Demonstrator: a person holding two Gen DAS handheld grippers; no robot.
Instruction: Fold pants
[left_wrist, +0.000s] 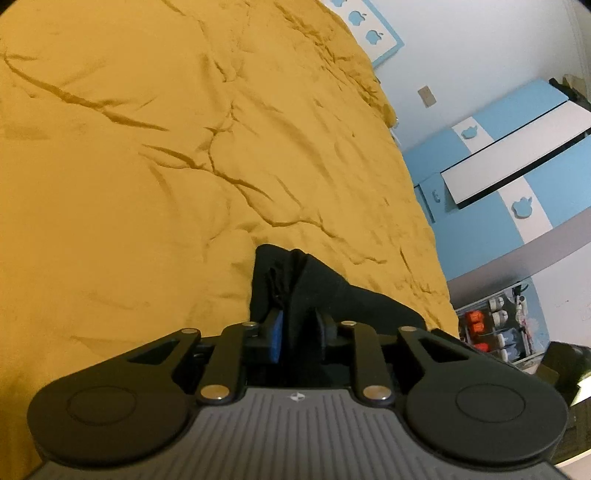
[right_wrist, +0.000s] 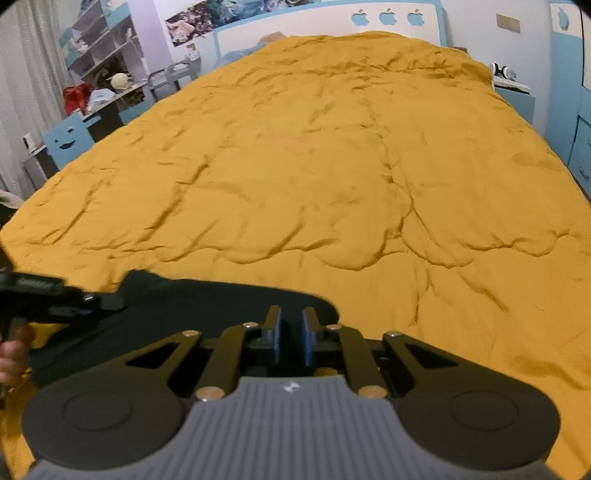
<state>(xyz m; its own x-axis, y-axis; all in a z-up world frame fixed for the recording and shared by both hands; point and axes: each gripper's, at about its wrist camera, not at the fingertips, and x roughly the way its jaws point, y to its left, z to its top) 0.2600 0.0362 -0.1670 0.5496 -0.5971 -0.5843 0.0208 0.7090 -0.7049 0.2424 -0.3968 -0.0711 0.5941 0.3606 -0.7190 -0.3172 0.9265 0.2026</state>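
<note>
Black pants (right_wrist: 203, 302) lie across the near edge of a yellow bedspread (right_wrist: 332, 166). My right gripper (right_wrist: 291, 317) sits over their right end, pads a narrow gap apart with black cloth in it. The left gripper (right_wrist: 110, 301), held by a hand (right_wrist: 13, 354), grips the pants' left end. In the left wrist view the pants (left_wrist: 332, 291) stand bunched up between the pads of my left gripper (left_wrist: 297, 317), which is shut on the cloth. The rest of the garment is hidden behind the gripper bodies.
The wrinkled bedspread (left_wrist: 147, 147) fills most of both views. A blue and white wardrobe (left_wrist: 517, 155) and a small rack of items (left_wrist: 495, 332) stand past the bed's right side. A headboard (right_wrist: 332, 22), a cluttered desk (right_wrist: 99, 96) and a nightstand (right_wrist: 513, 96) ring the far end.
</note>
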